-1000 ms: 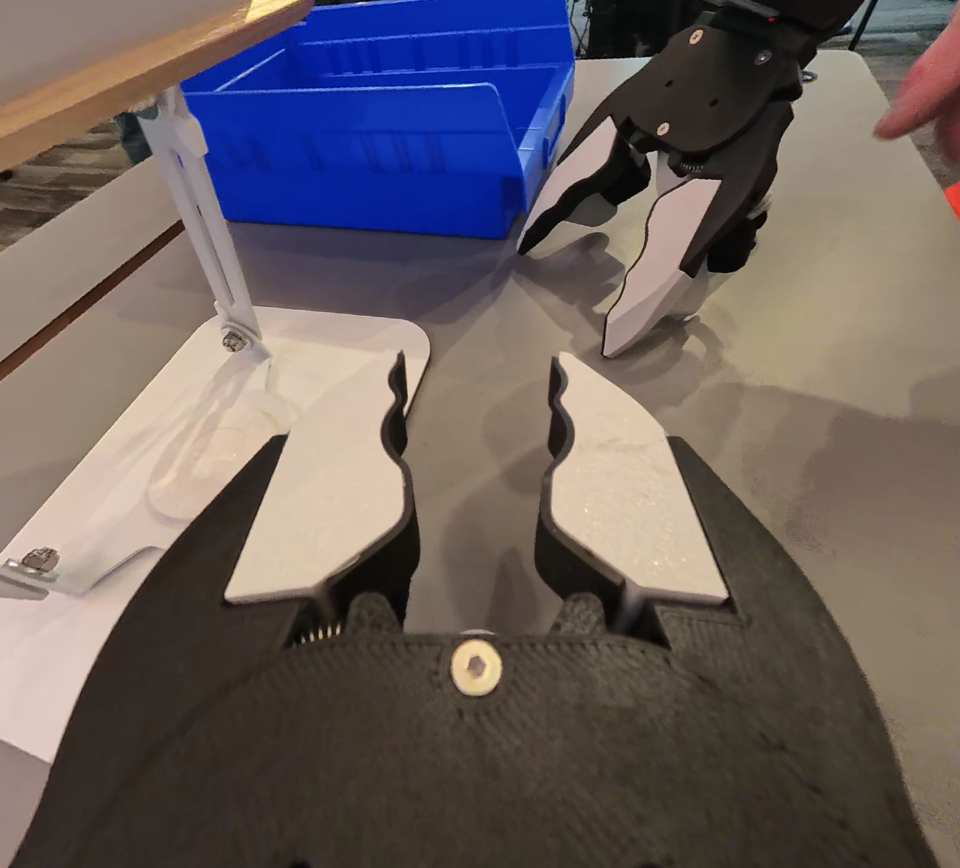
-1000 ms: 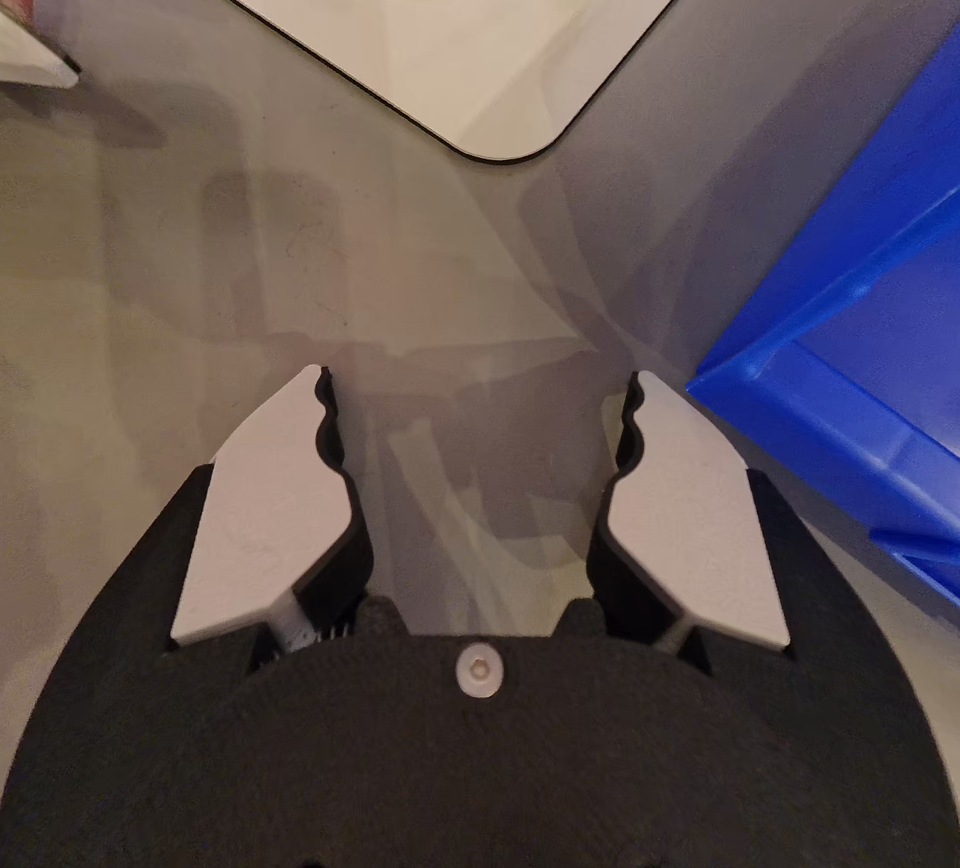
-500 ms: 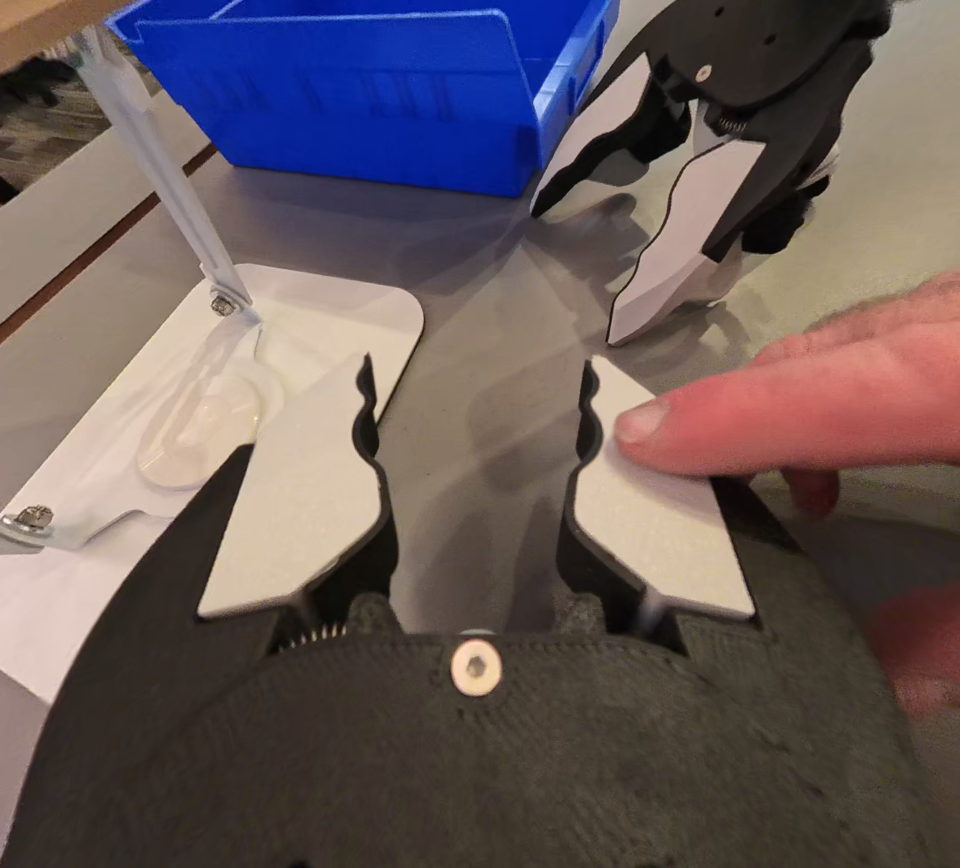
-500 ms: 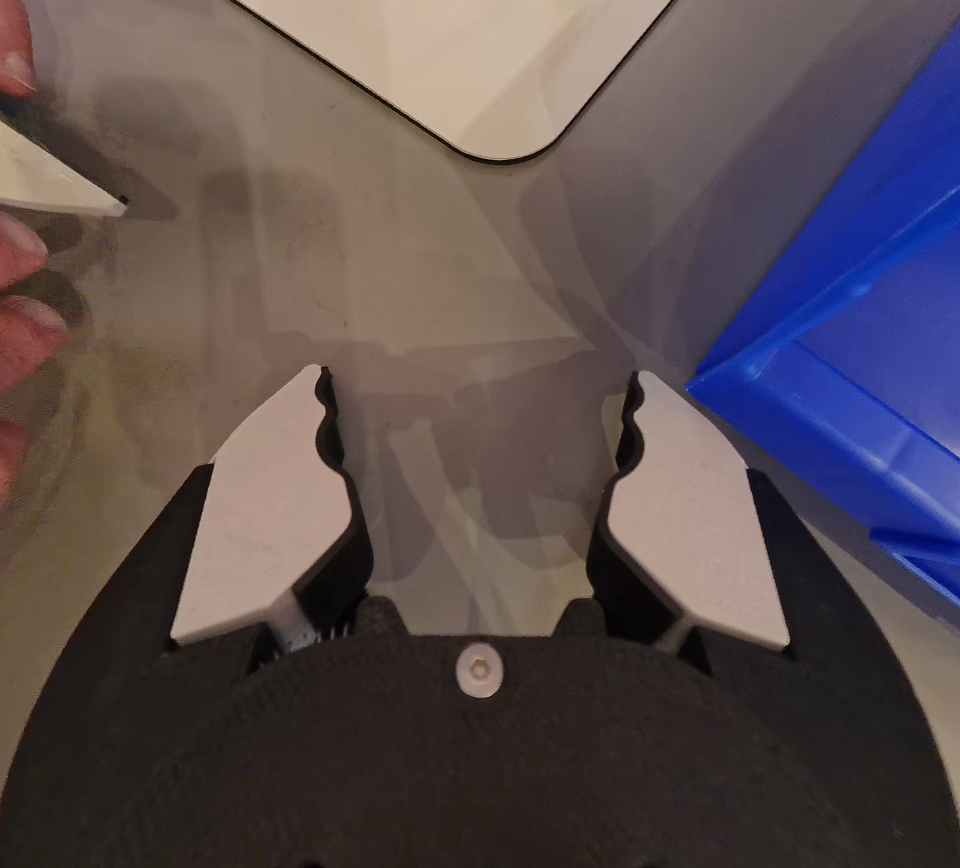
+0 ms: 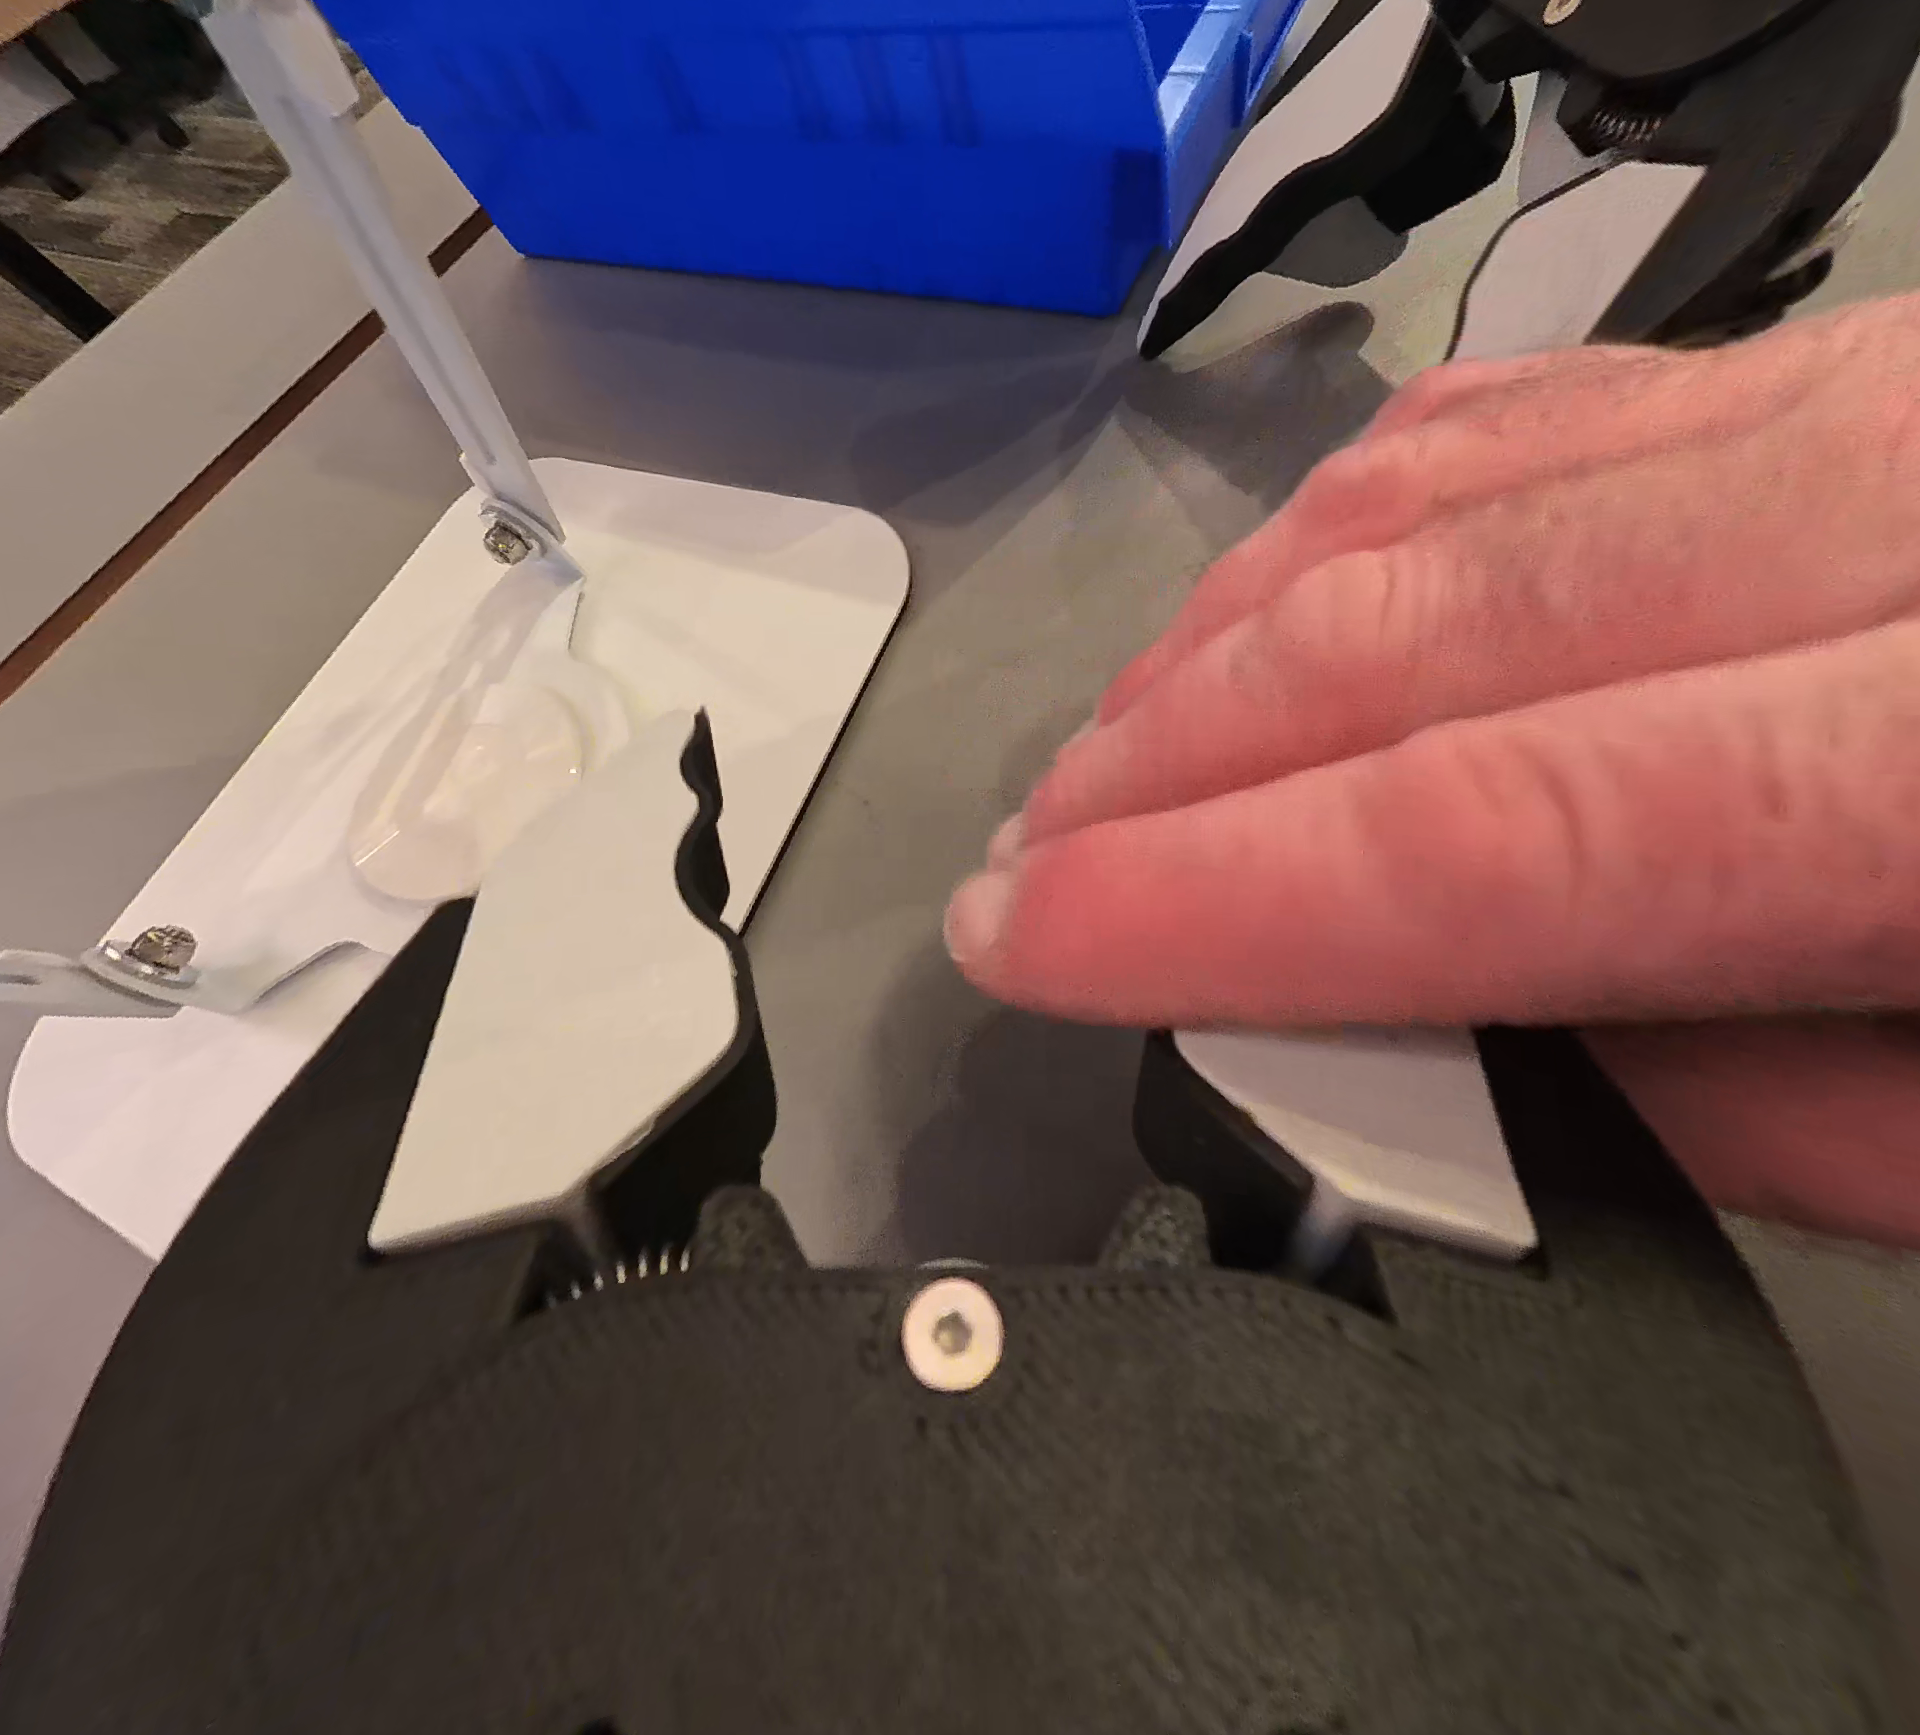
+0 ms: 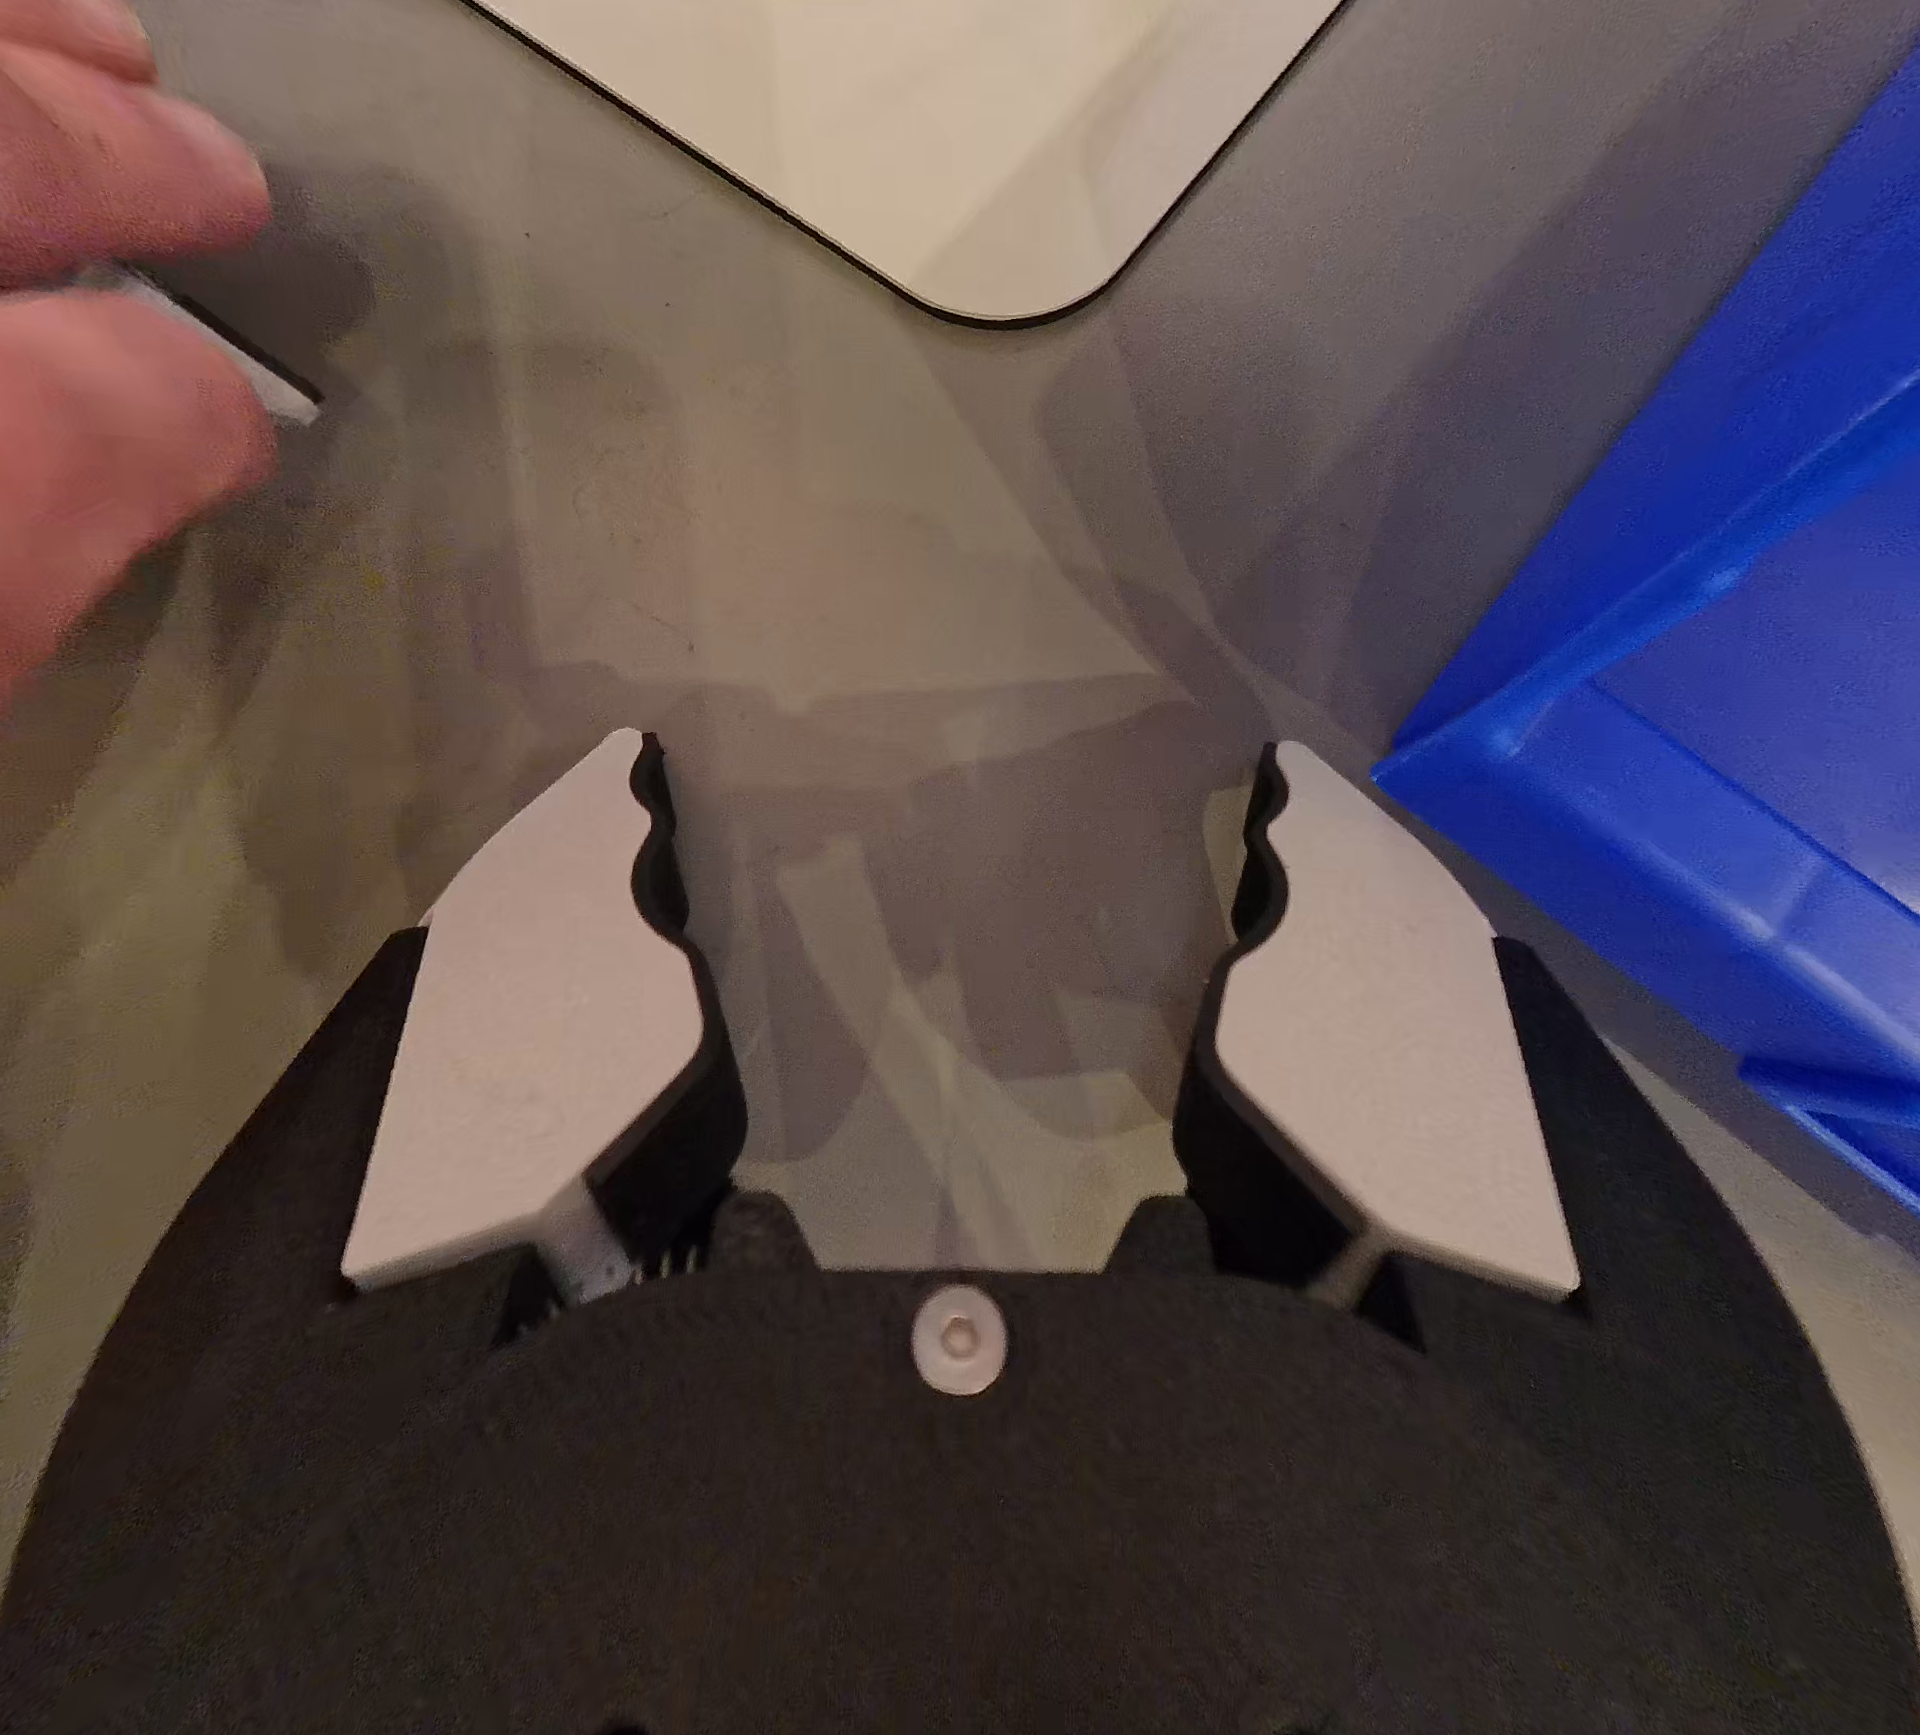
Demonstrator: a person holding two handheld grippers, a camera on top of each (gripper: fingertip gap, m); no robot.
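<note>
1. A white board (image 5: 717,605) lies flat on the grey bench (image 5: 997,542) toward its left side, with a clear domed piece (image 5: 468,802) on it and a slanted white metal strut (image 5: 384,251) bolted to it.
2. The left hand-held gripper (image 5: 940,864) hovers low over the bench with its jaws spread and nothing between them; its left fingertip overlaps the board's right edge.
3. A person's hand (image 5: 1455,750) lies across the right finger of that gripper, fingers pressing on its white plate.
4. A blue bin (image 5: 831,127) stands on the bench behind the board.
5. The right hand-held gripper (image 6: 961,750) hangs wide open over bare bench, gripping nothing, just beside the blue bin's corner (image 6: 1662,750) on its right.
</note>
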